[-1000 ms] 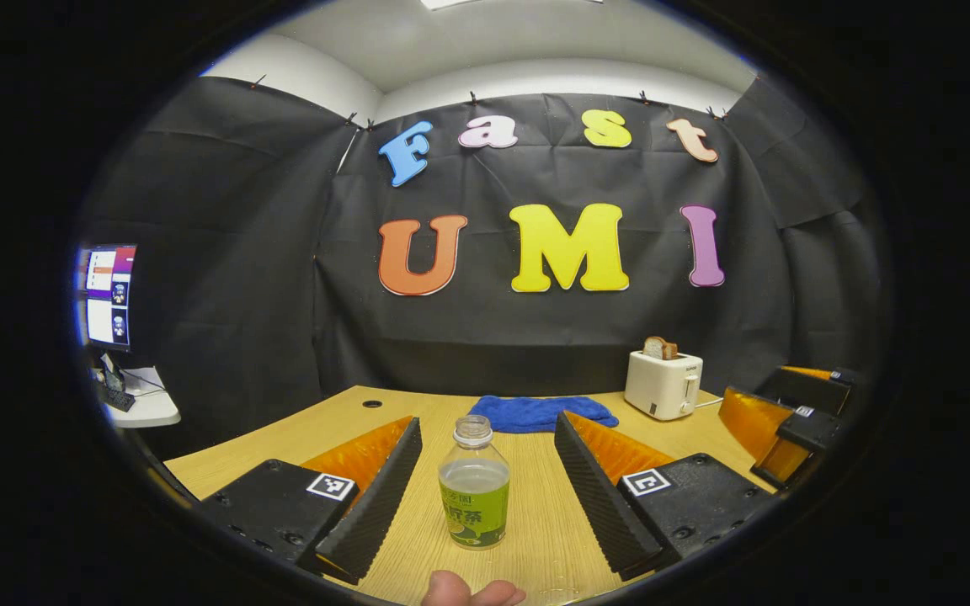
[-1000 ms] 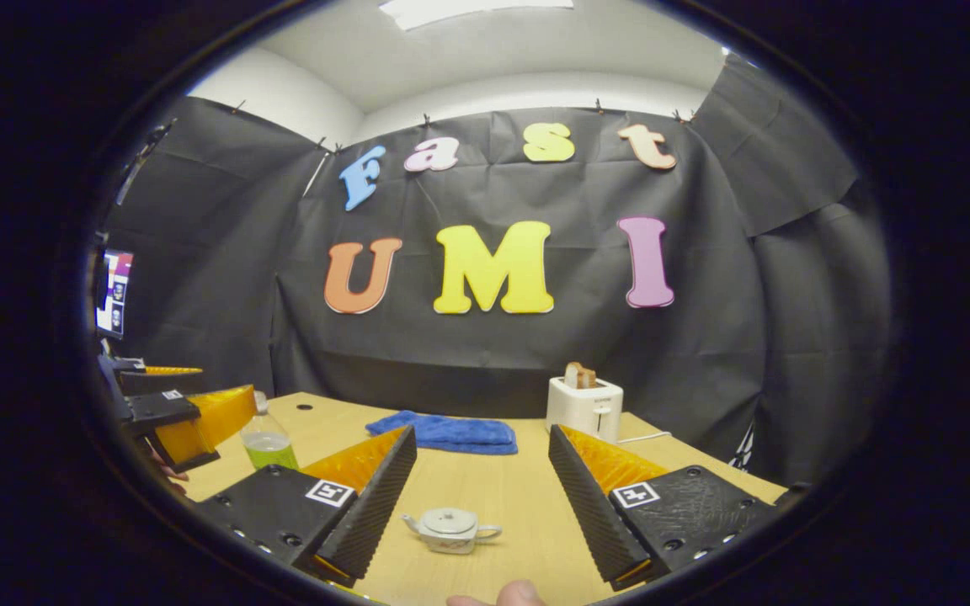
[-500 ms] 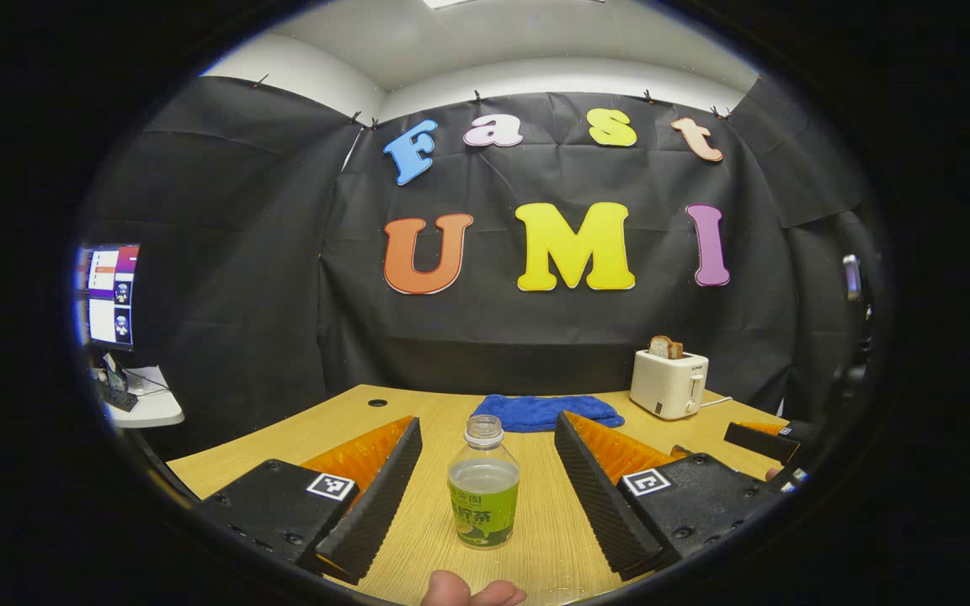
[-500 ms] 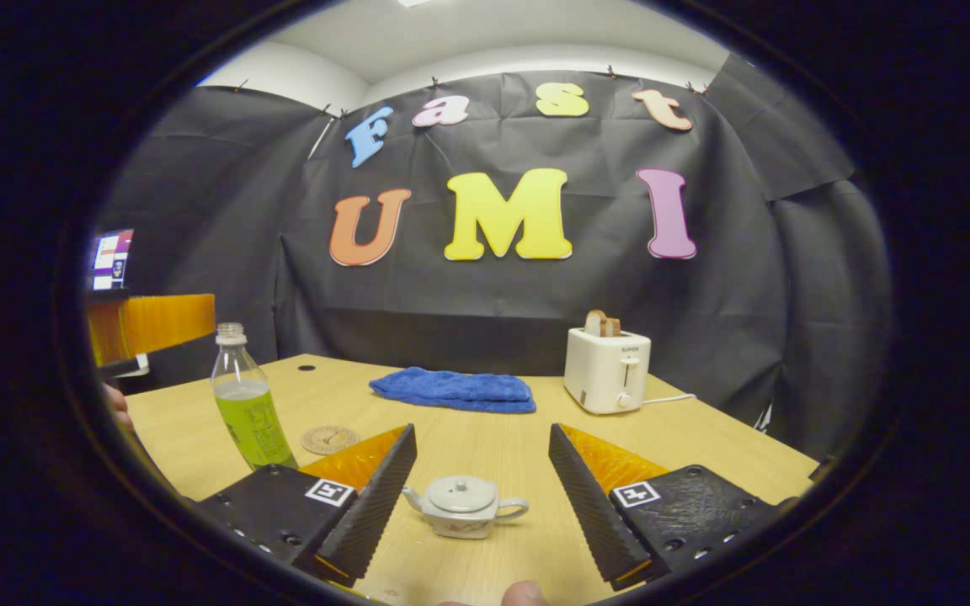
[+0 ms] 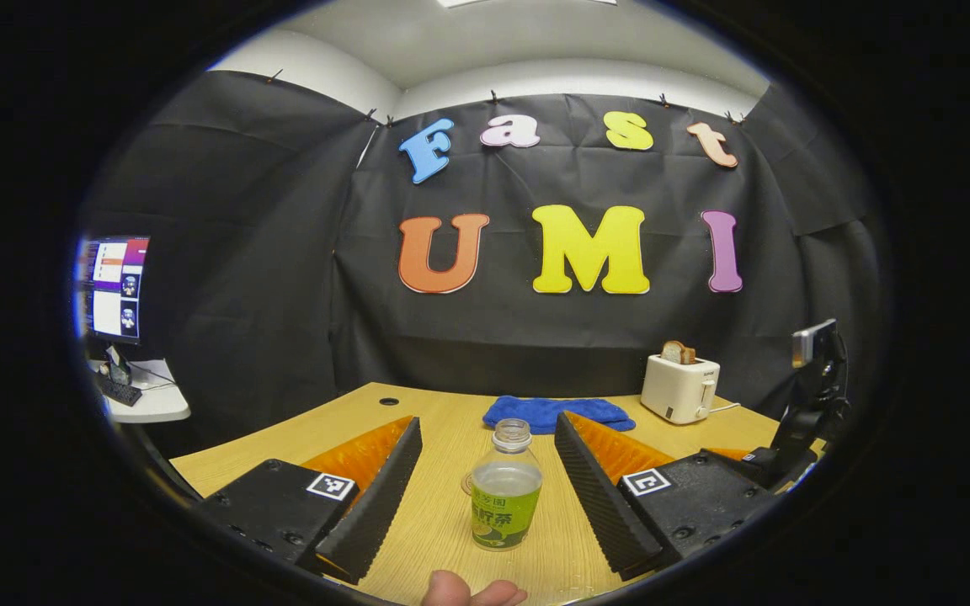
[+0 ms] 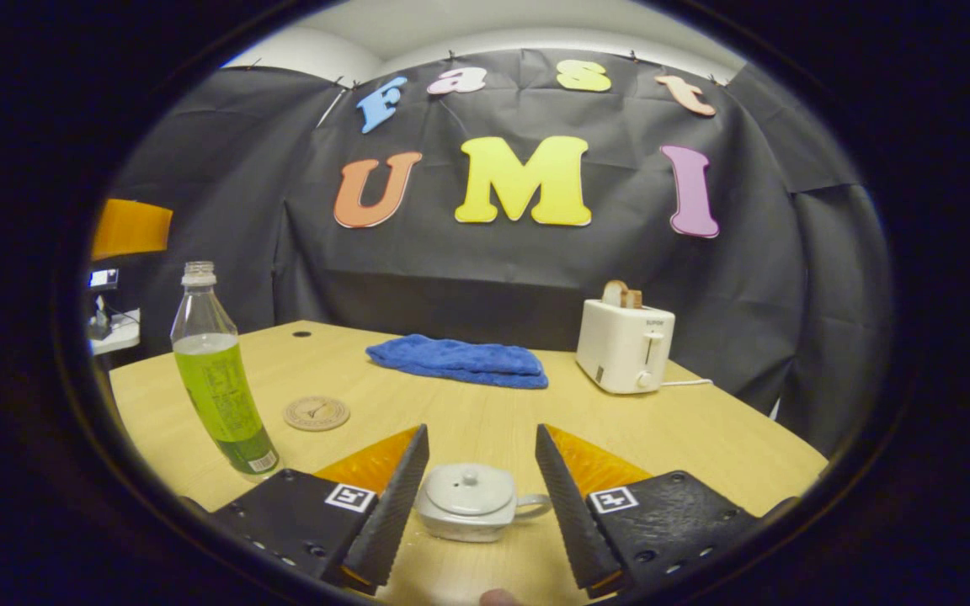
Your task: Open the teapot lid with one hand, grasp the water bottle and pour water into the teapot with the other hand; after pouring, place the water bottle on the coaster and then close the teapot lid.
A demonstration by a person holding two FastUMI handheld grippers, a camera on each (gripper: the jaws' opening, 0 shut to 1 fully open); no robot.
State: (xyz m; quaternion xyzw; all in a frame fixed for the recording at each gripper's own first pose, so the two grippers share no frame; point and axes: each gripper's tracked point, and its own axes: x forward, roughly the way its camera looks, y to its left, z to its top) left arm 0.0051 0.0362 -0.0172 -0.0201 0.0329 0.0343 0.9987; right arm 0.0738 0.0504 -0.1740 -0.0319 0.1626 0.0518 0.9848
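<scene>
Both grippers hang open over the table, each lined up on its own target and holding nothing. In the right gripper view the right gripper has its 2 fingers spread to either side of the teapot, which sits between them near the tips with its lid on and its handle turned toward the right finger; whether either finger touches the pot I cannot tell. In the left gripper view the left gripper frames the bottle, upright and uncapped, with clear gaps on both sides.

My reading: the 1st step, opening the lid, is just starting, and nothing has been lifted or poured. Next the right gripper would need to come down and centre on the small knob on top of the lid, close on that alone and lift straight up. The knob is small and the pot light, so an off-centre pinch could shove or tip it. The left gripper then has to move forward and close around the bottle's body.

Across the pale wood table lie a round coaster near the bottle, a folded blue cloth toward the back, and a white toaster with bread in it. Black cloth walls the booth, and a lit monitor stands off to the left.
</scene>
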